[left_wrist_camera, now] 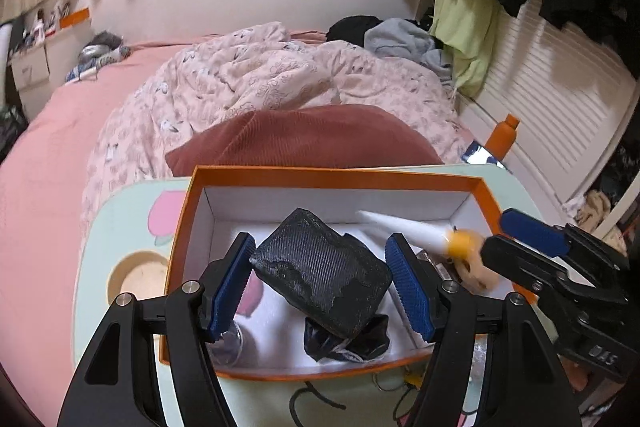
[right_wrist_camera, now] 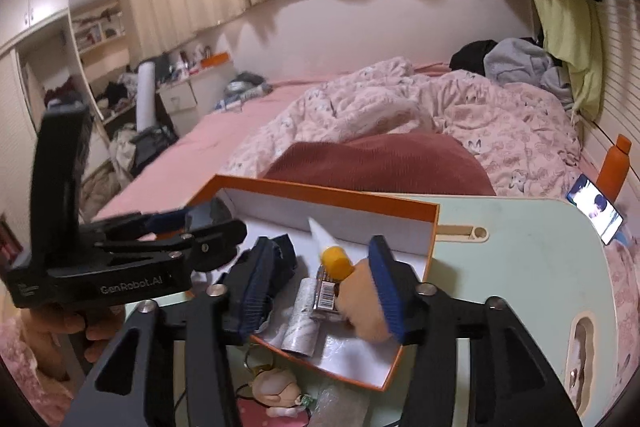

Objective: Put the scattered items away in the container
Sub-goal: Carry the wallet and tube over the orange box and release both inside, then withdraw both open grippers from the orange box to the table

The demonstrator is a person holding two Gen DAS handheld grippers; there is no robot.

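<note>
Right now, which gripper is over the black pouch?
The left gripper: its blue pads straddle the black pouch in the orange box. The right gripper is over the yellow-capped tube.

A pale green lap table carries the orange box, a phone.

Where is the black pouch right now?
In the left wrist view, the black pouch sits inside the orange box, between the open left hand-held gripper fingers.
</note>
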